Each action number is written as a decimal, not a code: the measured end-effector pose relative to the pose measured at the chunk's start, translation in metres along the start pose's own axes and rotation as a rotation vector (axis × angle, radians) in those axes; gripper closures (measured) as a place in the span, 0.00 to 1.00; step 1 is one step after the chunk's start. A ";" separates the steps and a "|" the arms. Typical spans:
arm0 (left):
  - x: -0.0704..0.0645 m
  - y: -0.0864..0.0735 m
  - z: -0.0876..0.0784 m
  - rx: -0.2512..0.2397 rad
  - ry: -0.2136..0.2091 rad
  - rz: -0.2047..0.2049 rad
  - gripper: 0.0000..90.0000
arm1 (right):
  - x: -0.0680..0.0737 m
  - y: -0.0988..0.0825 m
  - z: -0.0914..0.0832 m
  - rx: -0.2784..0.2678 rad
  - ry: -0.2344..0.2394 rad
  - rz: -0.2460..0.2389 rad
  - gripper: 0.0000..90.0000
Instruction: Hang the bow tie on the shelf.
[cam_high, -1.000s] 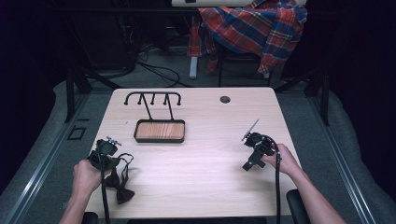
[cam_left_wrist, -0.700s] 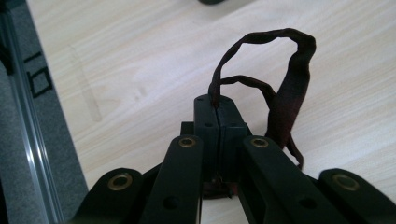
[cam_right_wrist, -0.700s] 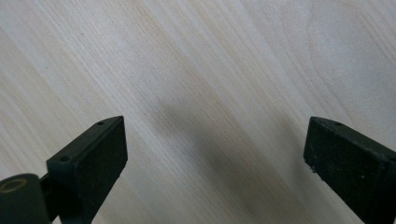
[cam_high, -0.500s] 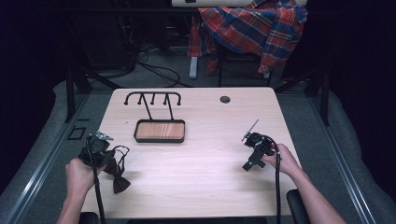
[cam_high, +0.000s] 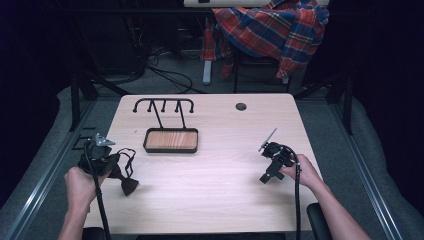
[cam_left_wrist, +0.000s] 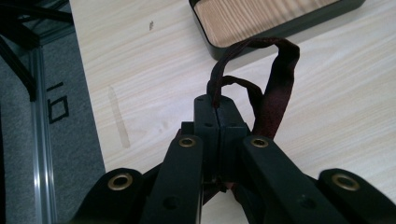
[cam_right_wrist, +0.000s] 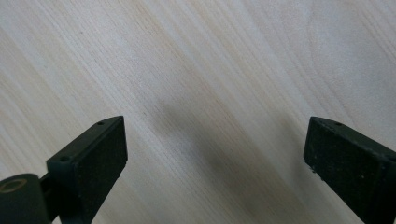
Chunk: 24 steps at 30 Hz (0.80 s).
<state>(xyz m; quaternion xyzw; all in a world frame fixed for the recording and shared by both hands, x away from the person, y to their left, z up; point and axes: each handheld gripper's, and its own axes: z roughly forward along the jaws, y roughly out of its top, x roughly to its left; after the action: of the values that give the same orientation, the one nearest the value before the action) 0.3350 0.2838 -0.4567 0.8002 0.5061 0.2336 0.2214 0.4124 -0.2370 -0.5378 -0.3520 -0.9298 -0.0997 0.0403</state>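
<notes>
Left tool (cam_high: 107, 165) is clamped on the dark strap (cam_left_wrist: 275, 88) of a small black bag (cam_high: 127, 184), which hangs just above the worktop (cam_high: 215, 200) near the wooden tray (cam_high: 170, 140). Right tool (cam_high: 267, 175) sits spread wide, empty, over bare worktop.

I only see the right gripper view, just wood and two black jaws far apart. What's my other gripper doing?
Observer: The left gripper is shut on a dark strap.
Operator: Is the strap part of something?
Observer: Yes, in the high view a dark bow tie hangs from it, near the table's left edge.
Operator: What's near it?
Observer: A black tray with a wooden bottom, with a black hook stand rising behind it.
Operator: And my right gripper?
Observer: The right gripper sits open at the right side, nothing between its jaws.
</notes>
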 end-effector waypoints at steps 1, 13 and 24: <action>0.001 0.001 -0.001 -0.007 -0.003 -0.002 0.99 | 0.000 0.000 0.000 0.000 -0.001 0.000 0.07; 0.003 0.019 -0.005 -0.062 -0.013 -0.004 0.99 | 0.000 0.000 -0.001 0.005 -0.005 0.001 0.07; 0.007 0.029 -0.004 -0.089 -0.019 -0.010 0.99 | 0.000 0.000 -0.001 0.007 -0.008 0.003 0.07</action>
<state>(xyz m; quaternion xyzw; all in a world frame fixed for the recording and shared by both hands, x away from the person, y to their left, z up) 0.3556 0.2796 -0.4356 0.7891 0.4973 0.2472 0.2626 0.4124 -0.2377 -0.5372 -0.3537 -0.9298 -0.0948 0.0382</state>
